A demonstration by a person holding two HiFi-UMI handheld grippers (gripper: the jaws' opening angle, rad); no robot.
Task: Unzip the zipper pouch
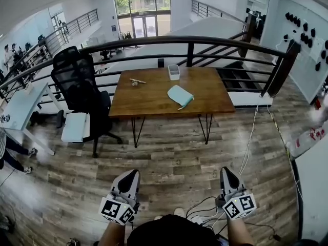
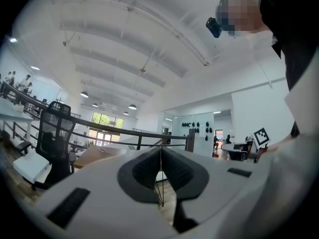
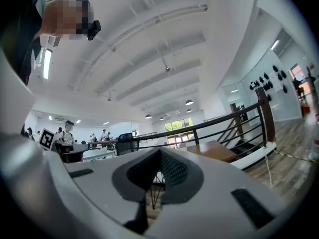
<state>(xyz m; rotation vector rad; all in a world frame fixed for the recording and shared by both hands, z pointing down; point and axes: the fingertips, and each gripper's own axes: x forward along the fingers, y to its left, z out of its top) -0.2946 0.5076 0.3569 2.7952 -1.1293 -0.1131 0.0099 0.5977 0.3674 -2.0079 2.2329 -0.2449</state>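
A pale teal zipper pouch [image 1: 180, 96] lies on the wooden table [image 1: 154, 99], right of its middle, with a pen-like object at its near corner. Both grippers are held low near my body, far from the table over the wood floor. My left gripper [image 1: 134, 173] is shut with nothing between its jaws; its view shows the jaws [image 2: 160, 151] meeting in a thin line. My right gripper [image 1: 225, 171] is shut and empty too, its jaws [image 3: 160, 153] pressed together in the right gripper view. Both point level toward the table.
A black office chair [image 1: 77, 81] stands left of the table. A small white container [image 1: 174, 72] and a small tool [image 1: 136, 81] sit on the table's far side. A black railing [image 1: 189, 47] runs behind it. Cables [image 1: 249, 142] trail across the floor at right.
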